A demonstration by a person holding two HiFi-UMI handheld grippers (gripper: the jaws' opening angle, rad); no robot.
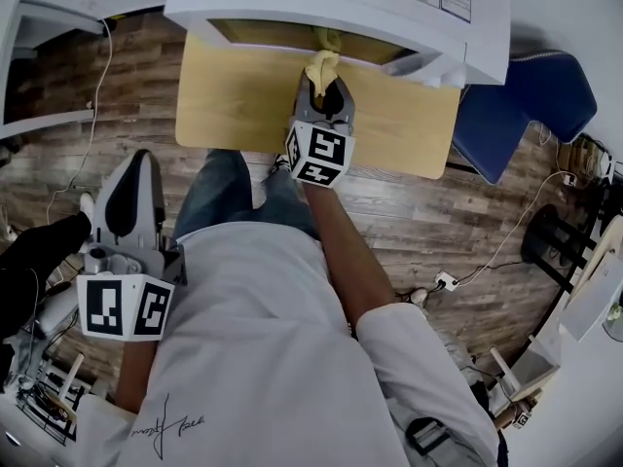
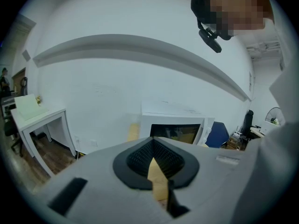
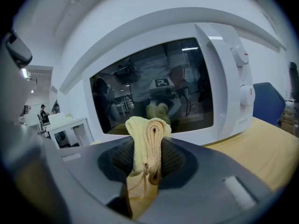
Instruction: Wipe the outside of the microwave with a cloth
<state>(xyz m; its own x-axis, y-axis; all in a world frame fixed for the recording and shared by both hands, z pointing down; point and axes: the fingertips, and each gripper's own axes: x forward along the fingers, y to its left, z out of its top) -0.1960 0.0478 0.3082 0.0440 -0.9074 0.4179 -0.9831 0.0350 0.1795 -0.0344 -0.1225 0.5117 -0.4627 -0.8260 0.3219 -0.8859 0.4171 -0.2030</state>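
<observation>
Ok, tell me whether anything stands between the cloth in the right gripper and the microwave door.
Nothing visible does. The right gripper is shut on the folded yellow cloth, which points straight at the glass door of the microwave. Only a bare strip of the wooden table lies below the gap between them.

Colours: pale yellow ribbed cloth (image 3: 148,141); white boxy microwave (image 3: 233,90) with dark glass door; light-wood tabletop (image 1: 234,95); blue padded chair (image 1: 535,95), far right.

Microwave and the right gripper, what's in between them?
Only the folded yellow cloth. It is clamped in the right gripper and pokes toward the microwave door, above the bare wooden table. The right gripper view shows it best.
</observation>
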